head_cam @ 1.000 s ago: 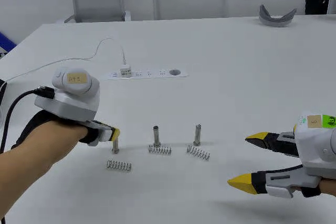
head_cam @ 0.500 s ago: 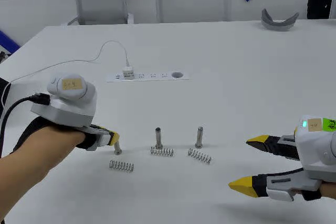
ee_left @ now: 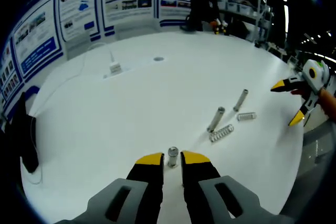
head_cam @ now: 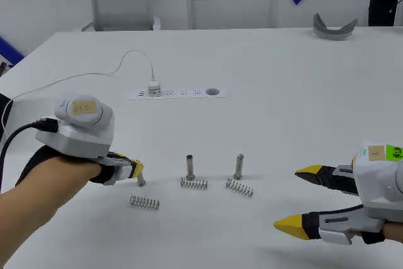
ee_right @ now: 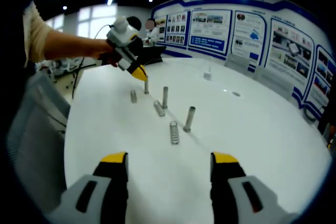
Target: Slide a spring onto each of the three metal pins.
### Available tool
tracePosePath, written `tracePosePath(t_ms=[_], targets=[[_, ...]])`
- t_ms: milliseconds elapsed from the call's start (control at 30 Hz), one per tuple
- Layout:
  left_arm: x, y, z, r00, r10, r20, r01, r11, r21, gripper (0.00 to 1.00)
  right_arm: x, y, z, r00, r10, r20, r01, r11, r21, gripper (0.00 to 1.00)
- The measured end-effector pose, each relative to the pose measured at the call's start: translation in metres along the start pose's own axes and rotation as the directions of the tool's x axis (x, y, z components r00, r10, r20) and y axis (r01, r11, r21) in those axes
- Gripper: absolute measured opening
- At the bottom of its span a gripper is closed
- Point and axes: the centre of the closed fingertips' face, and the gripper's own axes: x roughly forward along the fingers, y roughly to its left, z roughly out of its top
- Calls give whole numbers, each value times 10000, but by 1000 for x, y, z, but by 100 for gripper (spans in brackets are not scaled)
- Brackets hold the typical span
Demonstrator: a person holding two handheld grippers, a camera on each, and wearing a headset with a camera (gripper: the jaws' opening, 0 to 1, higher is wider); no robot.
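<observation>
with the left hand-held gripper (ee_left: 172, 157) clenched on the end pin (head_cam: 141, 181) left of the middle pin (head_cam: 189, 167), the right hand-held gripper (head_cam: 295, 196) hangs released well to the middle pin's right. all three springs (head_cam: 194, 184) lie flat on the desk (head_cam: 283, 92) near the middle pin's foot, none threaded. done well, the step likely means holding the end pin upright while a spring is lifted by one end and lowered straight down its axis.

We have bare table (head_cam: 283, 124) wide open before our right gripper (head_cam: 293, 197). The left gripper (head_cam: 139, 170) straddles the left pin (head_cam: 141, 181), blocking that side, and springs (head_cam: 193, 184) lie beside the others.
</observation>
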Motion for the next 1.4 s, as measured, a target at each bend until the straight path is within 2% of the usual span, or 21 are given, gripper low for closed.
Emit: tracePosePath(t_ms=[233, 333, 600, 867, 1033, 1200, 1300, 1400], targets=[[-6, 1, -2, 9997, 28, 250, -28, 10000, -6, 18, 1, 1, 0, 10000, 41, -42, -41, 10000, -33, 65], [-11, 1, 1, 9986, 77, 528, -79, 10000, 27, 23, 2, 2, 0, 10000, 63, -58, -63, 10000, -48, 65], [-18, -1, -1, 9967, -14, 814, 4, 9999, 125, 27, 2, 3, 0, 9999, 74, -72, -75, 9999, -85, 65], [-22, -4, -14, 9963, -358, 781, 334, 9989, 316, 27, 2, 3, -1, 9999, 60, -119, -61, 9999, -90, 65], [-22, -11, -23, 9941, -769, 765, 724, 9956, 602, 27, 2, 3, -2, 9999, 59, -160, -60, 10000, -72, 65], [-18, -12, -28, 9918, -1063, 707, 1016, 9926, 663, 28, 2, 3, -3, 9998, 63, -196, -65, 10000, -71, 65], [-17, -14, -30, 9893, -1292, 675, 1243, 9896, 720, 28, 2, 3, -3, 9998, 42, -201, -44, 10000, -75, 65], [-14, -18, -32, 9859, -1572, 572, 1507, 9830, 1048, 28, 2, 2, -3, 9998, 22, -195, -23, 10000, -66, 65]])
